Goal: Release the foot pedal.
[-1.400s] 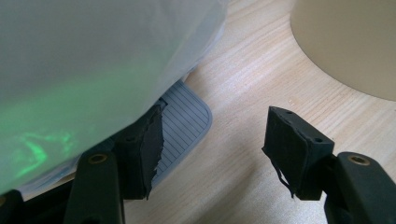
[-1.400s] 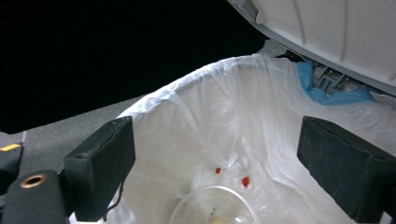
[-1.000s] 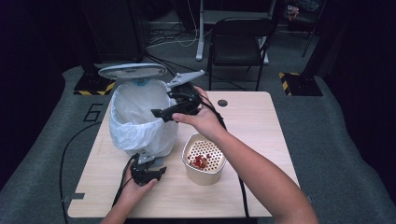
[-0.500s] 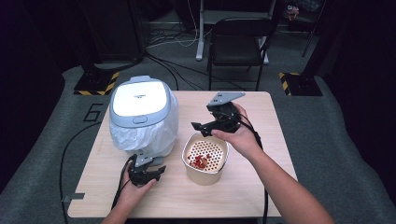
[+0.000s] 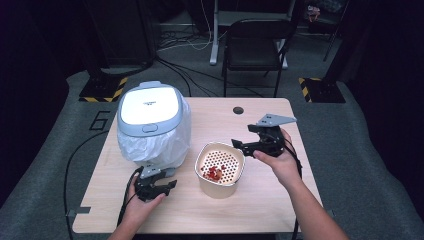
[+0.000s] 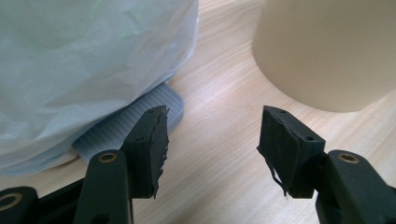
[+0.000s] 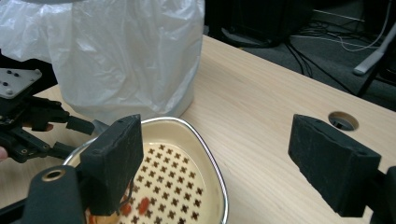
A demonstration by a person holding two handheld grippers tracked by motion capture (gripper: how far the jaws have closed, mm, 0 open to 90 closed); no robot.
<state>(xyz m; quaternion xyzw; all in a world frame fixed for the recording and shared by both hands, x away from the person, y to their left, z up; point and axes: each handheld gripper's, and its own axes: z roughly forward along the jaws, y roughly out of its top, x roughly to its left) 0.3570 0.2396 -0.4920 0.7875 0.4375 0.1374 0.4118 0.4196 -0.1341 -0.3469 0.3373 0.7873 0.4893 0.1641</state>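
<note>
Both tongs were wide and empty: right tongs point(image 5: 248, 146) beside the perforated basket point(image 5: 220, 169) to take it, left tongs point(image 5: 161, 184) at the bin pedal point(image 6: 130, 128).

wooden table point(image 5: 260, 200) with bin point(image 5: 152, 125), basket point(image 5: 220, 170)

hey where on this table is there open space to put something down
Bare wood lies along the far edge between the bin and the cable hole, and along the near edge below the cream strainer basket. It is crowded mid-table: the left gripper sits by the bin's pedal, the right gripper beside the basket.
</note>
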